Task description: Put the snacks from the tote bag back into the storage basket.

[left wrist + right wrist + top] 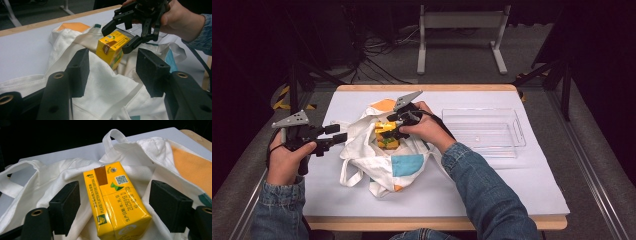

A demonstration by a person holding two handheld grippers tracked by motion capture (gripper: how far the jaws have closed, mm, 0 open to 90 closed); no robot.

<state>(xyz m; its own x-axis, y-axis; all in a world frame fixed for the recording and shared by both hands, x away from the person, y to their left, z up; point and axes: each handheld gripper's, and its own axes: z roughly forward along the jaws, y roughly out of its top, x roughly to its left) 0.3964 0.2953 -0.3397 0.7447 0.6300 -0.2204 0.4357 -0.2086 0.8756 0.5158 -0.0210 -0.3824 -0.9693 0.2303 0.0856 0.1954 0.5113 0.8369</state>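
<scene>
From the high view, my left gripper point(343, 140) rests at the left edge of the desk point(512, 185), its jaws spread and empty at the side of the white tote bag point(377, 165). My right gripper point(388, 129) reaches into the bag's mouth near the middle of the desk, jaws spread on either side of the yellow carton point(387, 141), apart from it as far as I can see. A clear plastic tray point(514, 135) lies toward the right edge, well apart from the bag. I count one bag, one carton, one tray.

In the left gripper view, my own two jaws stand apart above a fold of bag cloth without pinching it. Beyond them the carton point(112, 48) pokes up tilted out of the cloth, with my right gripper point(118, 36) open around its upper end.

In the right gripper view, the carton point(113, 202) lies lengthwise between my spread jaws, with a gap on each side and cloth bunched beneath.

I judge the carton light and fairly stiff, but its glossy skin looks slippery and the walls would dent under a hard squeeze. I would take it across the two long flat sides near mid-length. The bag is soft and limp and would sag when lifted.
</scene>
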